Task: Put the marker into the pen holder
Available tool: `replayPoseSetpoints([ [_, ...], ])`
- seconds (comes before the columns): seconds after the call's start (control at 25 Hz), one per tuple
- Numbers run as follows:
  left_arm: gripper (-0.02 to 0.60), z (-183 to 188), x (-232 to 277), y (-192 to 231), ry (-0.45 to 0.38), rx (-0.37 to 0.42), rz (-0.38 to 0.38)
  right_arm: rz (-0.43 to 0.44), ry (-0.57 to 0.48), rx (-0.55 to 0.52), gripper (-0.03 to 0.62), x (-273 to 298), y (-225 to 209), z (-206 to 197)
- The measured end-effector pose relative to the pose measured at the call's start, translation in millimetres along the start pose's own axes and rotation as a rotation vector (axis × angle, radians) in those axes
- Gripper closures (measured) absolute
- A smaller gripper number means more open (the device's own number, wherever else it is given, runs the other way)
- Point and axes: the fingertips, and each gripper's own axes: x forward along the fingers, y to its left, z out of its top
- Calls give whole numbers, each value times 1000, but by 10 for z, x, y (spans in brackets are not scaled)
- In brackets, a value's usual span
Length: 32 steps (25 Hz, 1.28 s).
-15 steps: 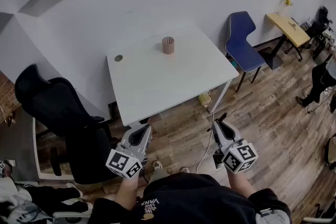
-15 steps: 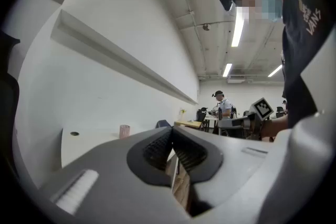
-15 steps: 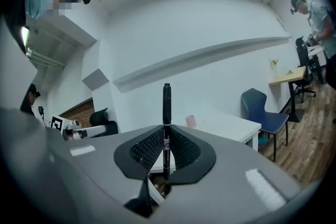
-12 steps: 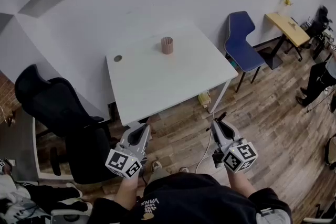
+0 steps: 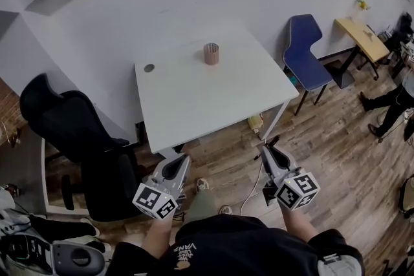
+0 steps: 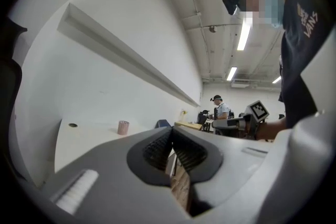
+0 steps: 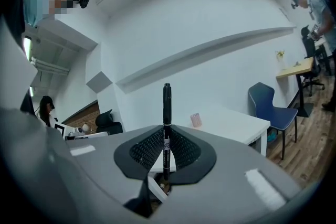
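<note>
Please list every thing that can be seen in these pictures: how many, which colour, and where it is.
table: one, white, middle of the head view.
pen holder: one, pinkish brown, upright on the table's far part.
round cap: one, grey, table's far left corner.
office chair: one, black, left of the table.
chair: one, blue, right of the table.
side table: one, yellowish, far right.
floor: brown wood.
marker: one, black, upright between the right gripper's jaws.
left gripper: grey, jaws together, empty.
right gripper: grey, shut on the marker.
</note>
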Motion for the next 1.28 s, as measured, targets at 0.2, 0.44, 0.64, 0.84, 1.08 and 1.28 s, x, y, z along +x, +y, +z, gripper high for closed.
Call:
replayPoseSetpoints([
  [0.2,528,-86,94,296,1,-34,13,-16,11,13,557,303,-99,-29],
  [0.44,529,-93,315,753,-2,-68,12,-57,23,10,557,707,-185,-36],
  [0.64,529,-60,553,1048,-3,-70,-13,-81,4,7,557,1037,-290,33],
  [0.84,529,-30,761,1340,-2,-87,-33,-103,-3,2,557,1369,-344,144],
  [1.08,528,30,918,1640,0,-86,-64,-136,-47,-16,557,1649,-390,277],
  [1.28,529,60,1017,1781,15,-79,-81,-165,-74,-13,557,1792,-441,356],
])
